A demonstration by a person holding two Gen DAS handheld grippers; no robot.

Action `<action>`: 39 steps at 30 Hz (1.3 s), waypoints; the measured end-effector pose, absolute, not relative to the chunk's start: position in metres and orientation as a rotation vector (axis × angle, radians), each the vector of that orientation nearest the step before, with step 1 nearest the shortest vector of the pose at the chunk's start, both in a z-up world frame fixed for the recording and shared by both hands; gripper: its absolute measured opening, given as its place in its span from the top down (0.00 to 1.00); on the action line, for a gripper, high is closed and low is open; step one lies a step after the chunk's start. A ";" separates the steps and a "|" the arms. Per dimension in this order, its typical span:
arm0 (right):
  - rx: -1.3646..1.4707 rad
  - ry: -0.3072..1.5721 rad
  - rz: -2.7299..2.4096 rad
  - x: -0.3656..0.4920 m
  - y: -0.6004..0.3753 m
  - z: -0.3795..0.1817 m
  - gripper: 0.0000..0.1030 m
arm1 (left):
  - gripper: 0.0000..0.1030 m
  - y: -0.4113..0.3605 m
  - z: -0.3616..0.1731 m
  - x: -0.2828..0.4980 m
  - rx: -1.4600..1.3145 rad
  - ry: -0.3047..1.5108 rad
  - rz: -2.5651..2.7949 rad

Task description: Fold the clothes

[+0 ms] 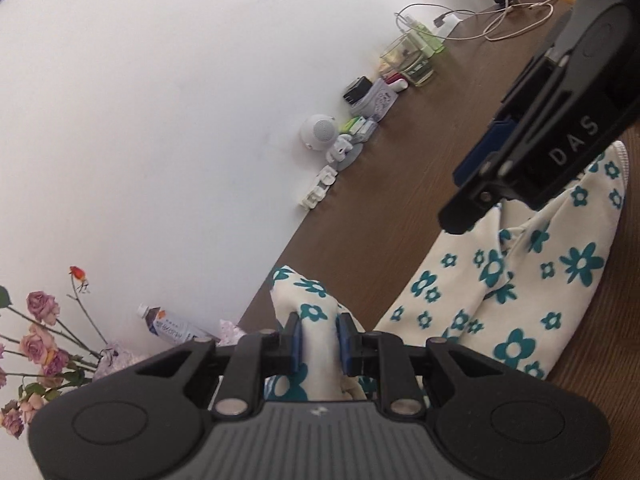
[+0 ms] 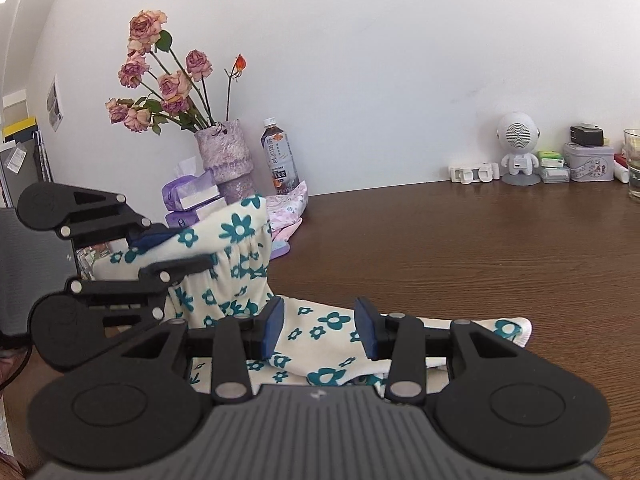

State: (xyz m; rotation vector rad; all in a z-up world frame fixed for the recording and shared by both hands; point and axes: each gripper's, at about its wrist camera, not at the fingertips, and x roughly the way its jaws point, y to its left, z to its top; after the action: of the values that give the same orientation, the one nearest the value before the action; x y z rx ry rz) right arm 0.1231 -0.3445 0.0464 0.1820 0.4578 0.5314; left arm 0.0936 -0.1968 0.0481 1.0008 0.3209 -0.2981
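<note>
A cream garment with teal flowers (image 2: 320, 330) lies on the brown wooden table (image 2: 440, 248). My left gripper (image 1: 319, 338) is shut on a bunched fold of this garment (image 1: 316, 312) and holds it lifted off the table. In the right wrist view the left gripper (image 2: 176, 248) shows at the left, with cloth draping down from it. My right gripper (image 2: 320, 328) stands open just above the flat part of the garment, nothing pinched between its blue pads (image 2: 274, 326). In the left wrist view the right gripper (image 1: 468, 196) hovers over the garment (image 1: 500, 280).
Along the white wall stand a purple vase of dried roses (image 2: 226, 156), a drink bottle (image 2: 279, 160), tissue packs (image 2: 188, 196), a white robot speaker (image 2: 518, 148), a tin box (image 2: 588, 164) and a glass (image 2: 633, 164). Cables (image 1: 512, 20) lie at the table's far end.
</note>
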 end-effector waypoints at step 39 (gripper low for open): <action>0.267 0.479 0.584 0.106 -0.302 0.035 0.62 | 0.48 -0.074 0.068 0.101 0.253 0.569 -0.525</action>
State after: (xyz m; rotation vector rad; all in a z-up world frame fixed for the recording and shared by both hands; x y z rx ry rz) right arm 0.1057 -0.3024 0.0346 0.2671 0.4788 0.5837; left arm 0.1010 -0.0741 0.0683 0.2527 0.5691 -0.5255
